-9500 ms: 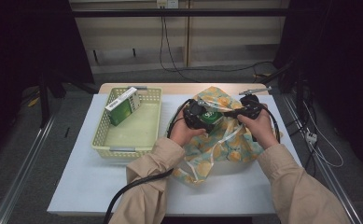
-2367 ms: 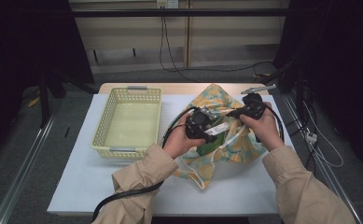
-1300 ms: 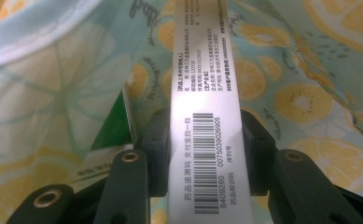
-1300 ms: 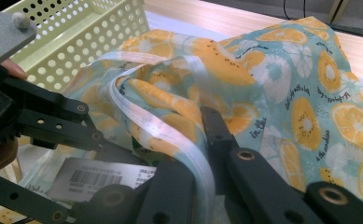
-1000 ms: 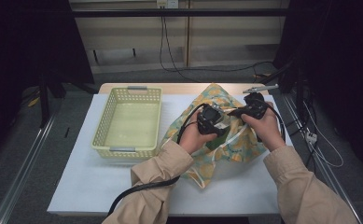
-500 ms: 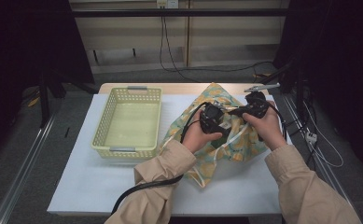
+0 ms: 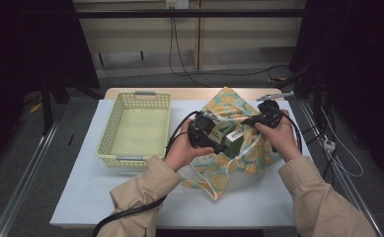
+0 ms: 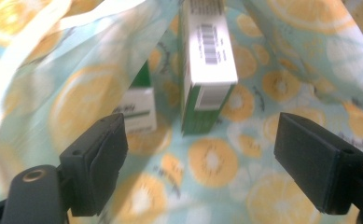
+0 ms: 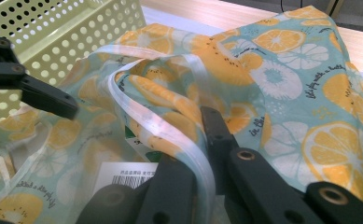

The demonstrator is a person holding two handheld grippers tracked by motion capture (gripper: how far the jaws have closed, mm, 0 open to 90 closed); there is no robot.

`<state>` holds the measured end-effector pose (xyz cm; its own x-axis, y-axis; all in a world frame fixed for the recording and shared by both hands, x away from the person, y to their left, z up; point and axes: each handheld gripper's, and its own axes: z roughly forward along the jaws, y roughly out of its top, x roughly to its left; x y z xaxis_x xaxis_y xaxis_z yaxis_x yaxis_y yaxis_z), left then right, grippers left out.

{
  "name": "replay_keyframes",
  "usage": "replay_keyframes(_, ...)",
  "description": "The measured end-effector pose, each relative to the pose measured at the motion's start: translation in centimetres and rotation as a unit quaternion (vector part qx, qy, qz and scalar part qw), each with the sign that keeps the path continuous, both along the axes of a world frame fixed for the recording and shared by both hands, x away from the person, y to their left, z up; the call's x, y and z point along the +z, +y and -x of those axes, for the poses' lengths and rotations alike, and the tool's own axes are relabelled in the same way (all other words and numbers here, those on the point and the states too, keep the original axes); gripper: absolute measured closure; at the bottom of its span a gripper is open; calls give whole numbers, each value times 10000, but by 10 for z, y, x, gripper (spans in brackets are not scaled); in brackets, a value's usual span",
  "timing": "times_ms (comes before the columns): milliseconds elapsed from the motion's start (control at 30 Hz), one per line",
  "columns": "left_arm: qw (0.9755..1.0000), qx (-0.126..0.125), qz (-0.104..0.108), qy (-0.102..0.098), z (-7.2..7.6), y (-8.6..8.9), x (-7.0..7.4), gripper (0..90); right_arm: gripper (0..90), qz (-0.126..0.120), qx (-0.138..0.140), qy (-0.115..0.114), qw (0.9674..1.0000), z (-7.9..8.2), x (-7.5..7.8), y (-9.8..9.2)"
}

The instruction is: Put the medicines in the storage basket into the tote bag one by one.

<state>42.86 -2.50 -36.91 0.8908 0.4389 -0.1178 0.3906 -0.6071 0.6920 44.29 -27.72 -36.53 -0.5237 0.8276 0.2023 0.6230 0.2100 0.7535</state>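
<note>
Box (image 8: 207, 65): green and white, upright inside bag (image 7: 229, 143), right of worktop (image 7: 91, 197) centre.
Left gripper (image 8: 207, 163): I see its jaws apart, just opened, box at 12 o'clock beyond them, unheld.
Right gripper (image 9: 202, 154): clamped on bag's handle strip, holding the mouth open.
Risk, my judgement: box may topple against second box (image 8: 139, 109); handle could slip and bag close.
Basket (image 7: 137, 128): 9 o'clock of bag.

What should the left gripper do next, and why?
Probably draw back out of the bag. The left gripper has just been opening, its pads clear of the green-and-white box standing inside, nothing between them. The right gripper is shut on the bag's rim, holding it open.
</note>
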Motion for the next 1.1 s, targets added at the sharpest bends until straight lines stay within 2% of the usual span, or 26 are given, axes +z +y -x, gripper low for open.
replay_keyframes(200,10000,0,26,-43,15,21,0,153,899,23,17,-12,10000,1,-1,1)
replay_keyframes(367,9999,13,95,54,27,31,-6,140,899,17,-14,-4,10000,1,-1,-1)
replay_keyframes(467,9999,-67,108,52,33,37,-9,141,899,42,-8,-15,10000,1,-1,-1)
replay_keyframes(567,9998,-39,168,84,35,42,-13,144,899,19,-29,-18,10000,1,-1,-2)
replay_keyframes(733,9998,9,153,119,37,51,-20,143,899,23,-40,-23,10000,1,0,-3)
replay_keyframes(900,9999,-14,26,111,39,56,-28,149,899,33,-42,-14,10000,1,-1,-3)
replay_keyframes(1100,9999,-67,24,147,43,59,-34,152,899,38,-67,-42,10000,2,1,-6)
